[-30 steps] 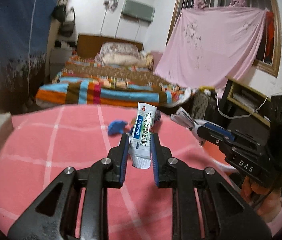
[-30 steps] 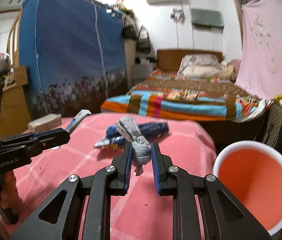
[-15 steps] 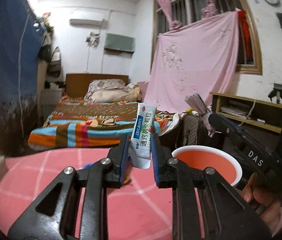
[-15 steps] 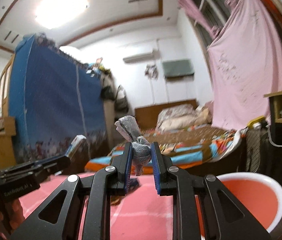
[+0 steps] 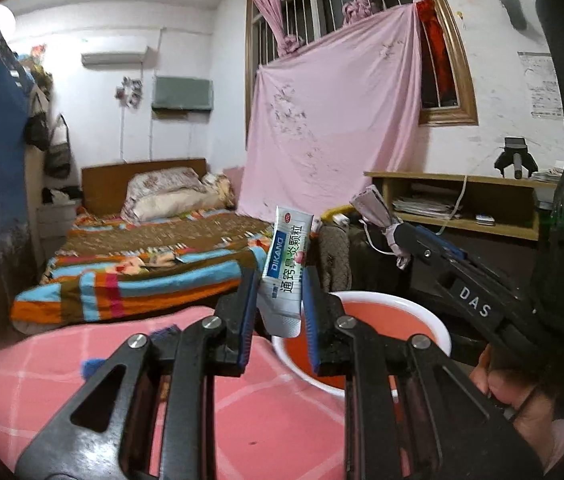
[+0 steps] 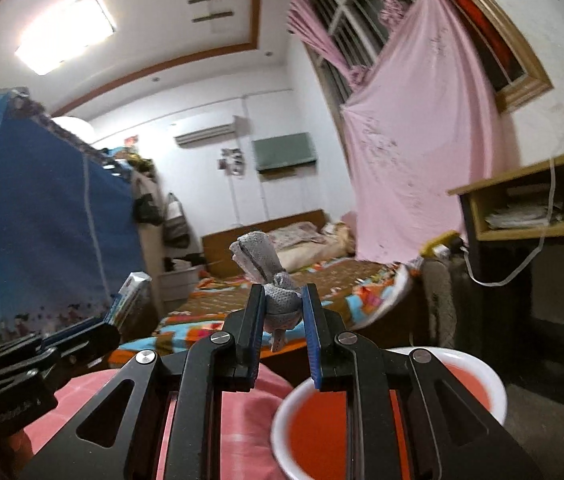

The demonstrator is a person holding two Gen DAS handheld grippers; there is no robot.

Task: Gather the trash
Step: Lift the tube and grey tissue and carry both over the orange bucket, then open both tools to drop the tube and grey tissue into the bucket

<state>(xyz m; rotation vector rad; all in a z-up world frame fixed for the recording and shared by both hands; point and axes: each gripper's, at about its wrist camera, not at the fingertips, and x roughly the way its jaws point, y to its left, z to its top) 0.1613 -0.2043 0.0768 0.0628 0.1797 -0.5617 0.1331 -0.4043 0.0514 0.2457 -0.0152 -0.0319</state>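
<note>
Two grippers aloft: left [image 5: 277, 307] pinches sachet [image 5: 287, 270]; right [image 6: 282, 322] wad [image 6: 272, 280].

Two claws: the left claw [image 5: 278, 320] pinches one sachet [image 5: 287, 272], the right claw [image 6: 282, 328] pinches one crumpled mask [image 6: 272, 292]. One basin [image 5: 440, 334] sits past the worktop [image 5: 274, 420] edge. One blue scrap [image 5: 92, 366] lies on the worktop. One bed [image 5: 142, 264], one shelf [image 5: 462, 204].
</note>
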